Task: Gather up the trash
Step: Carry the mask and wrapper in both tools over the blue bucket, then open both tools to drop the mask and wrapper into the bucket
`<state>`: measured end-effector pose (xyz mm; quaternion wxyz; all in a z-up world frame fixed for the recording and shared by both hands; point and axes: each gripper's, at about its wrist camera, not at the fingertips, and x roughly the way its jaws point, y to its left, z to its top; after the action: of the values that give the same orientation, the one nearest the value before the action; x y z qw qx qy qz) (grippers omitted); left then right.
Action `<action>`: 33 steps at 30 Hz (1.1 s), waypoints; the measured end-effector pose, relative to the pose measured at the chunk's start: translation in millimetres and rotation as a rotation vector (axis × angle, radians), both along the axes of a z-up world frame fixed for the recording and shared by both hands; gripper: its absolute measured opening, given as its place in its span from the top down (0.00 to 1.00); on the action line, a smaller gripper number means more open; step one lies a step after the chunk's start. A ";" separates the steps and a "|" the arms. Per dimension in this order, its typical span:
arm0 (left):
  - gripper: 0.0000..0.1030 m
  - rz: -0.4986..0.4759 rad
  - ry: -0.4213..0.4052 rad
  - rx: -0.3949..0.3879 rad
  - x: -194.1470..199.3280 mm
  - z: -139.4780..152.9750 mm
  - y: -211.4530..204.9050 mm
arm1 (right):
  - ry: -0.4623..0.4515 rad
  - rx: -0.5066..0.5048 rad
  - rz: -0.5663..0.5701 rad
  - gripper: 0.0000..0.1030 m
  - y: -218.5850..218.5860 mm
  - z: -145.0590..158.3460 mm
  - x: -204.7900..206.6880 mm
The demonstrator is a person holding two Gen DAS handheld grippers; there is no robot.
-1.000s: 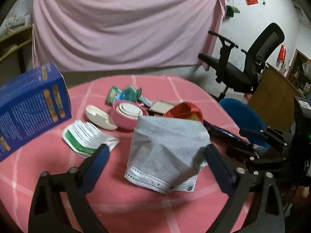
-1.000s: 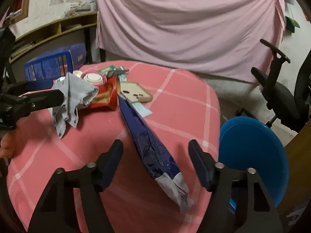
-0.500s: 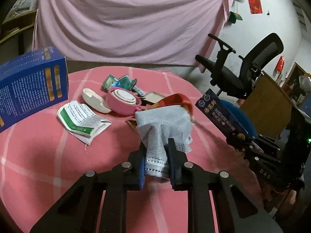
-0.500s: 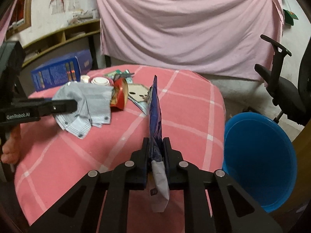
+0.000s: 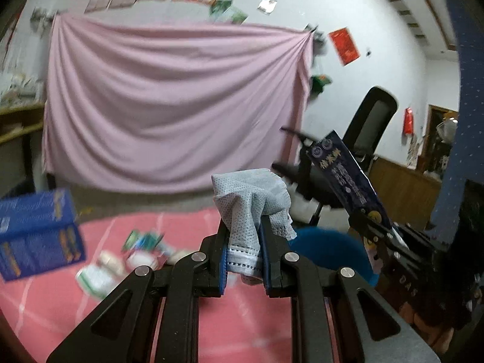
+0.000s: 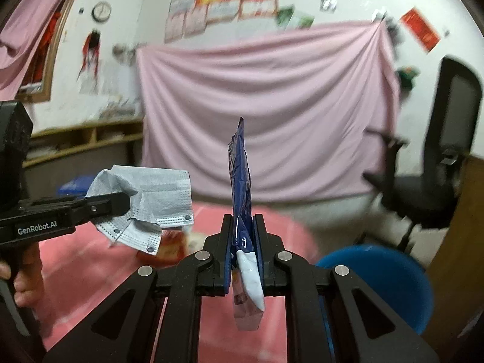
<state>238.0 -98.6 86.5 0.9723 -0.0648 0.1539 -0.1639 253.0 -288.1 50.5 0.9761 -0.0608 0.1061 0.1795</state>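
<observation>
Fingers of the left gripper (image 5: 243,254) pinch a grey face mask (image 5: 252,199), the right gripper (image 6: 243,252) pinches a blue wrapper (image 6: 241,178); both should be carried right and released over the blue bin (image 6: 378,281).

Lived-in home room, improvised. Pink sheet (image 6: 272,106) draped over white wall; round wall clock (image 6: 101,11), red paper decorations (image 6: 419,31), wooden shelving (image 6: 87,142), black mesh office chair (image 6: 447,163), pink checked tabletop (image 5: 60,308) littered with wrappers.
</observation>
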 end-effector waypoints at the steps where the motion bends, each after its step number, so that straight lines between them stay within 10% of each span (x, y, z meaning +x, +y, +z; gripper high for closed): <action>1: 0.86 -0.008 -0.015 0.001 4.8 0.4 -8.4 | -0.025 0.008 -0.026 0.90 -6.2 3.9 -1.0; 11: 0.86 -0.141 0.044 0.012 50.5 -4.4 -111.1 | -0.084 0.038 -0.273 0.90 -71.6 11.1 0.6; 33: 0.77 -0.168 0.479 0.045 161.1 -67.2 -187.6 | 0.378 0.164 -0.398 0.88 -158.4 -58.6 61.5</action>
<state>399.1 -286.2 19.3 0.8923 -0.0668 0.3882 -0.2206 314.5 -446.5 -8.0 0.9568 0.0748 0.2810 0.0007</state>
